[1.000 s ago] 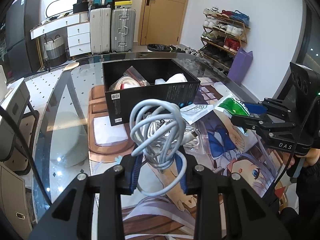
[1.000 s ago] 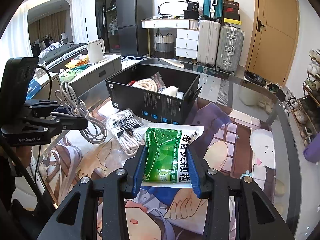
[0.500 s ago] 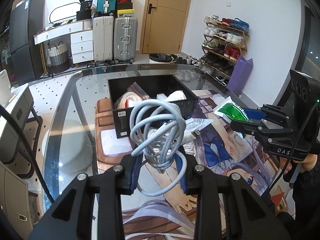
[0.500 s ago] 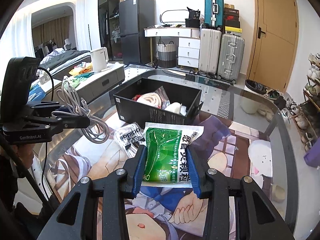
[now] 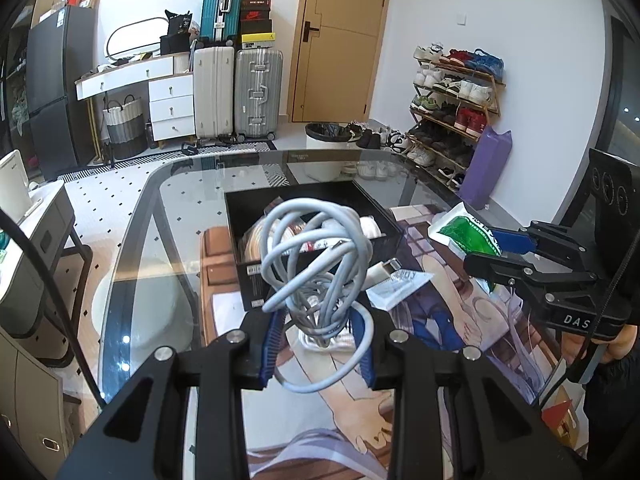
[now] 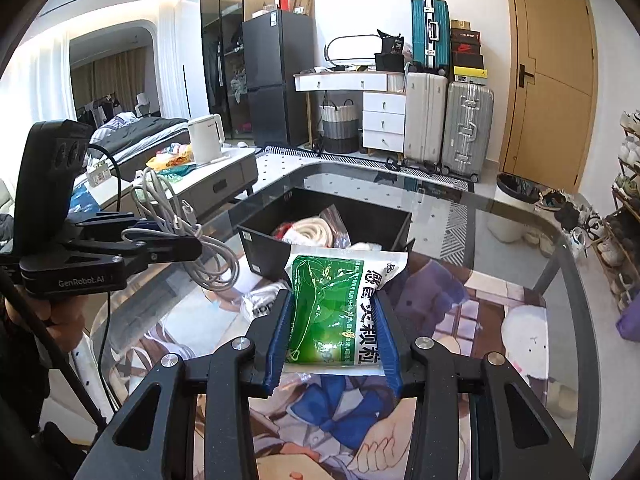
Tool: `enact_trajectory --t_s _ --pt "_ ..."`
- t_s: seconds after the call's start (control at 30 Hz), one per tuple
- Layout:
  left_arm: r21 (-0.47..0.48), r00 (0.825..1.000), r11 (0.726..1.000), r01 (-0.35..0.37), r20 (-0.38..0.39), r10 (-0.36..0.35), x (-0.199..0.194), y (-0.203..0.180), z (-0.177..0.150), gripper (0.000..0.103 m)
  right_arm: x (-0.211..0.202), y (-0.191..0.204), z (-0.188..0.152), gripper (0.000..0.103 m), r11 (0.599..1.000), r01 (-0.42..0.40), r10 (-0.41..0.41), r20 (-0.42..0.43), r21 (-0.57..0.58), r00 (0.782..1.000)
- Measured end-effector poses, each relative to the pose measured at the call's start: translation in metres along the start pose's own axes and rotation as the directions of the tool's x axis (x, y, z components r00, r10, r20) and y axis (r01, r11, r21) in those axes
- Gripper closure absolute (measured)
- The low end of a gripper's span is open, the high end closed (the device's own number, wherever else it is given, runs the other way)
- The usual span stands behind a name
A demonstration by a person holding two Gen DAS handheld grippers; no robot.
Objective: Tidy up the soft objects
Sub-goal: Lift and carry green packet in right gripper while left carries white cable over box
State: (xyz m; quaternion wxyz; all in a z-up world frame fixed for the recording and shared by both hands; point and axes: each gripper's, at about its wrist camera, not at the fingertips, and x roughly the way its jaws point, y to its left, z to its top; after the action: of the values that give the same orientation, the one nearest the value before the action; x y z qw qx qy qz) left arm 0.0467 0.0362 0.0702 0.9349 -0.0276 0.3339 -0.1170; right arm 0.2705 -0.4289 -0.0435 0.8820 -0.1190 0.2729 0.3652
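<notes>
My left gripper (image 5: 318, 334) is shut on a tangled grey-white cable bundle (image 5: 316, 256), held above the table in front of the black box (image 5: 256, 280). In the right wrist view the same left gripper (image 6: 176, 236) carries the cable (image 6: 168, 216) at the left. My right gripper (image 6: 334, 336) is shut on a green and white packet (image 6: 340, 304), lifted just short of the black box (image 6: 264, 254). The right gripper (image 5: 480, 246) and its packet (image 5: 464, 230) also show at the right of the left wrist view. The box holds a coiled rope and bagged items.
A clear bag with white cord (image 6: 260, 304) and a paper slip (image 5: 400, 284) lie on the printed mat (image 6: 440, 300) covering the glass table (image 6: 520, 216). Suitcases (image 5: 236, 92), a shoe rack (image 5: 452, 104) and a bin (image 5: 326, 148) stand beyond the table.
Both grippers have risen with their loads; the black box and table now sit lower and farther in both views. Grips are unchanged.
</notes>
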Motion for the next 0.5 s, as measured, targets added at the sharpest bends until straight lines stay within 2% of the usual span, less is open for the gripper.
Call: enact_trajectory --t_s 0.5 --pt "0.006 0.999 1.000 -0.017 0.038 0.017 0.014 0.004 0.031 0.072 0.006 -0.004 0.028 0.063 1.000 -0.006 0.007 0.037 -0.007 0.999"
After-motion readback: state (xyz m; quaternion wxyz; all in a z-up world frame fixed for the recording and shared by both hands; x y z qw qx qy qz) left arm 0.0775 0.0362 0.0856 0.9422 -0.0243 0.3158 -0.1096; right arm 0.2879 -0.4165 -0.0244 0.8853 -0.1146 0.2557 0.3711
